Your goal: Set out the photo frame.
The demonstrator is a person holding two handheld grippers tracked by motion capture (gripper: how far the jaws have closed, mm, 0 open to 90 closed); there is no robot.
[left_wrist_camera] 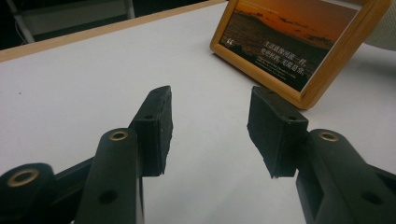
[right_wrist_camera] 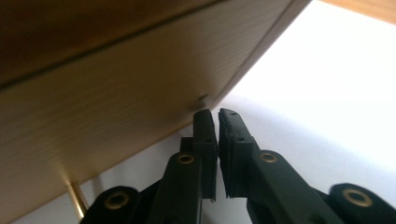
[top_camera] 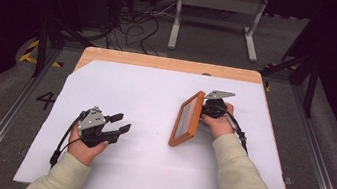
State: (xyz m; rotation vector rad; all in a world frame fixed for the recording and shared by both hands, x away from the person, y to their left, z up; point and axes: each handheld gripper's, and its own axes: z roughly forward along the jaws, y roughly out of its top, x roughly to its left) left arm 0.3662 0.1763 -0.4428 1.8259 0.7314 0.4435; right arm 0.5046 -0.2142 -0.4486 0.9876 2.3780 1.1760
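Your right claw (top_camera: 206,108), nearly pressed together and pinching nothing, props the wooden photo frame (top_camera: 187,119) from behind; left claw (top_camera: 118,122) rests spread on the bench (top_camera: 135,165).

The floor mat (top_camera: 28,104) left of the table had a big "4" (top_camera: 46,100) on it. The framed sunset picture (left_wrist_camera: 289,42) carried white lines of text, too small to read.

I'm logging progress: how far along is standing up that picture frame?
Done: the wooden picture frame stands tilted on the white table. In hand: the right hand-held gripper sits behind it, jaws nearly shut with nothing visible between them. Left: pulling that hand away. The left hand-held gripper waits open, apart.
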